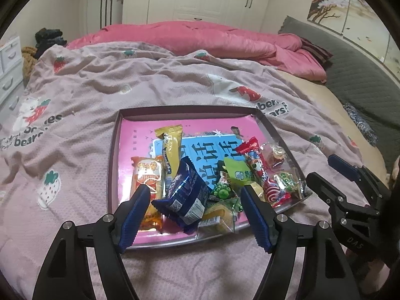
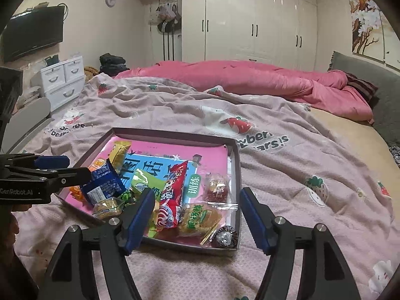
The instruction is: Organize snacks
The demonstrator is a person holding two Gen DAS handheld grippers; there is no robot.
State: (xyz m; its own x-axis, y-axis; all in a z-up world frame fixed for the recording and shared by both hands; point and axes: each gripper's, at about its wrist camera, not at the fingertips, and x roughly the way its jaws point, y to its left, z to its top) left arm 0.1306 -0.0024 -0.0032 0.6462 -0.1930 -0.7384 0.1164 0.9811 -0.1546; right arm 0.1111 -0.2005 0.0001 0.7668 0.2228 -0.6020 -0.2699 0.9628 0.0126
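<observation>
A shallow pink box lid (image 1: 117,135) lies on the bed and holds several wrapped snacks. In the left wrist view my left gripper (image 1: 195,192) is open just above its near edge, with a dark blue packet (image 1: 186,195) between the fingers, not gripped. An orange packet (image 1: 146,175), a yellow bar (image 1: 171,147), a green packet (image 1: 237,171) and a red packet (image 1: 257,167) lie around it. In the right wrist view my right gripper (image 2: 197,197) is open over the tray's (image 2: 172,133) near right part, above the red packet (image 2: 175,192) and a green-labelled cake (image 2: 200,218).
The tray rests on a pink strawberry-print blanket (image 2: 287,175). A rumpled pink duvet (image 2: 250,80) lies behind, a grey headboard cushion (image 2: 375,85) at right. White drawers (image 2: 65,80) stand left of the bed. My right gripper shows at the left wrist view's right edge (image 1: 345,175).
</observation>
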